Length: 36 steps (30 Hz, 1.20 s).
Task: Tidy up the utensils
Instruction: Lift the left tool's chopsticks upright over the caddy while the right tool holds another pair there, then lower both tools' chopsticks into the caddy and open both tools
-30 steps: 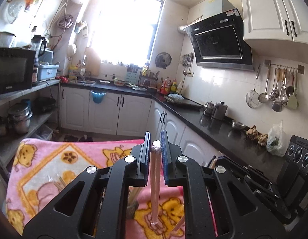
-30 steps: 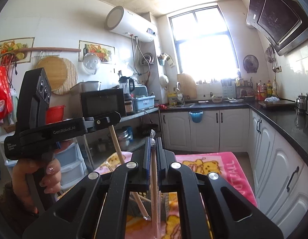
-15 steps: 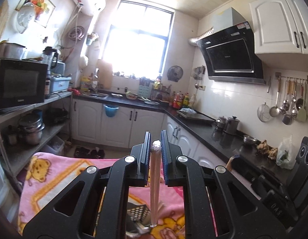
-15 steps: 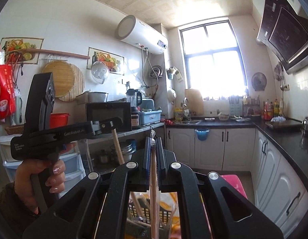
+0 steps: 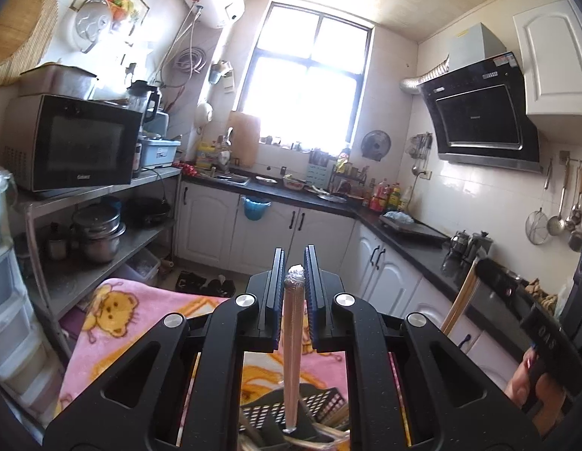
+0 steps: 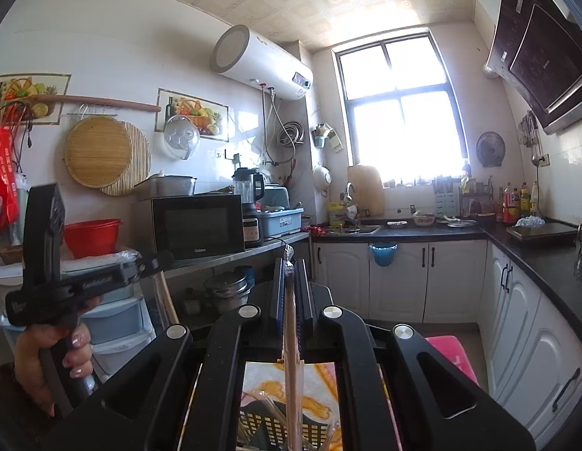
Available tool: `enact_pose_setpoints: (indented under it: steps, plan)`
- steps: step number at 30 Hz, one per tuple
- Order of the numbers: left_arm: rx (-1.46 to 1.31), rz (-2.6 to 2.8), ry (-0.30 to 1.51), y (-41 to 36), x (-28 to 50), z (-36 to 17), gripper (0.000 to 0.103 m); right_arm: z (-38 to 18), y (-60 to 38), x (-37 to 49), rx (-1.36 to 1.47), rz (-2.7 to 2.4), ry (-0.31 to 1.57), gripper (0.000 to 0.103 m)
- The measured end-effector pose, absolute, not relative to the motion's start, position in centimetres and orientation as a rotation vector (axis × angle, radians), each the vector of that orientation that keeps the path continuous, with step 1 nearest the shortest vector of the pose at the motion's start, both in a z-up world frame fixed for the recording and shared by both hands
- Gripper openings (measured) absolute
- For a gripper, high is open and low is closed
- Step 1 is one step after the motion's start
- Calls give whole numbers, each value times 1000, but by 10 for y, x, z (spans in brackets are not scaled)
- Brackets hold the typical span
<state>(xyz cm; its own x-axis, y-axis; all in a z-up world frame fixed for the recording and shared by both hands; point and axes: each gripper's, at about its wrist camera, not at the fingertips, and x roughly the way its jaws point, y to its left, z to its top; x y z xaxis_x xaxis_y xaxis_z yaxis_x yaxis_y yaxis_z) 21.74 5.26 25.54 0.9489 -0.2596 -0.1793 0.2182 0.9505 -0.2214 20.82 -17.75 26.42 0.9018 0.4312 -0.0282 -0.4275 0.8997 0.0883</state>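
The left claw (image 5: 294,293) is closed on a wrapped bundle of wooden sticks (image 5: 293,345) (chopsticks, by the look of them), pinched near its top, with the rest hanging down toward a black mesh basket (image 5: 321,404). The lower tip sits over the basket; whether it touches the bottom I cannot tell. The right claw (image 6: 291,289) is likewise clamped on 1 thin plastic-wrapped pair of sticks (image 6: 291,376), upright, its crimped end poking above the pads. That pair also hangs over the same basket (image 6: 266,426), which rests on a pink cartoon blanket (image 5: 114,323) covering the bench. In the right wrist view a hand (image 6: 52,360) grips the other tool's handle at the left. Far behind, a dark bench runs under the window (image 5: 306,86).
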Motion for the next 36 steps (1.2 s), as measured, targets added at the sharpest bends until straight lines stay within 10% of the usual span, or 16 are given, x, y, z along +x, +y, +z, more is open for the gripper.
enact_pose_setpoints:
  steps: [36]
  plan:
    - [-102, -167, 290, 32, 244, 153, 7, 161, -154, 257, 59, 415, 91, 6]
